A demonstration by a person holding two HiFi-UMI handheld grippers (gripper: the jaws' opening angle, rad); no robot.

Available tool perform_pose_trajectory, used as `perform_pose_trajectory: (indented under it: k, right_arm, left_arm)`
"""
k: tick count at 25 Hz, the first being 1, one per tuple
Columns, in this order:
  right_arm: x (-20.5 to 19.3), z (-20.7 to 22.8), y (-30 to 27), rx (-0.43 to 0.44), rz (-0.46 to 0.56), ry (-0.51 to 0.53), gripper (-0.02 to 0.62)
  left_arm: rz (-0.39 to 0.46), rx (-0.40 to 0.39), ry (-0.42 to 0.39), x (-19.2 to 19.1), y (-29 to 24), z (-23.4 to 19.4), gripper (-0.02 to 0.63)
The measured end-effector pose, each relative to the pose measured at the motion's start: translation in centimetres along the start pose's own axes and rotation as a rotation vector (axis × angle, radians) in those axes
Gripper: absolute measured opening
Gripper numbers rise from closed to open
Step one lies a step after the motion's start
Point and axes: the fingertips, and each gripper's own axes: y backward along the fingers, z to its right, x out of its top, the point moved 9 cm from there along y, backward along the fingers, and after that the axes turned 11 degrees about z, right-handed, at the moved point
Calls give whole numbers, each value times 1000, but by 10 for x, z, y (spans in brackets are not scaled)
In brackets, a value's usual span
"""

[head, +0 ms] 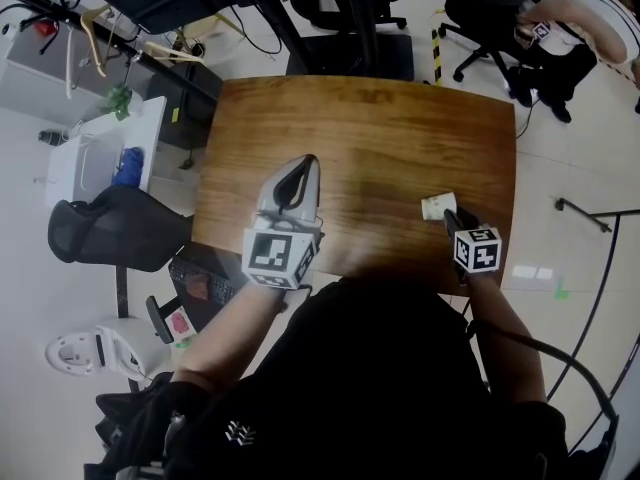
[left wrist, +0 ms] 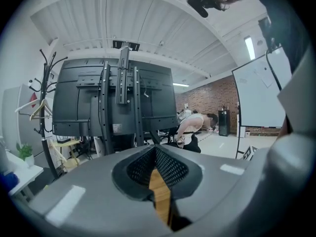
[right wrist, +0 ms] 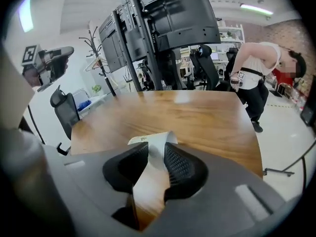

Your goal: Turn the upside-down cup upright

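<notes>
The cup is found on the right side of the wooden table, near its near edge, at the tip of the right gripper. From the head view it appears to lie tilted or on its side, neither mouth-down nor upright; the exact attitude cannot be determined.

In the right gripper view, the white wall of the cup is seen to fill the gap between the two ribbed pads, so the right gripper is judged to be clamped on it.

The left gripper is held over the left part of the table, well apart from the cup. Its jaws are brought together at the tips with nothing between them.

The turning step is judged to be in hand. A further roll of the right wrist is called for, until the base faces the table, followed by release.
</notes>
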Motion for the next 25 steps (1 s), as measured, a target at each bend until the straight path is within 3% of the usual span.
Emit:
perform_pose_trajectory:
  k: [7, 16, 25]
  right_arm:
    - [20, -18, 8, 64, -16, 282, 11]
    - [28, -46, 6, 153, -183, 530, 11]
    - [29, -58, 5, 173, -140, 505, 63]
  left_arm:
    - [8, -13, 3, 1, -6, 5, 0]
    - [14, -17, 13, -1, -7, 3, 0]
    - [17, -48, 18, -2, -11, 0, 0]
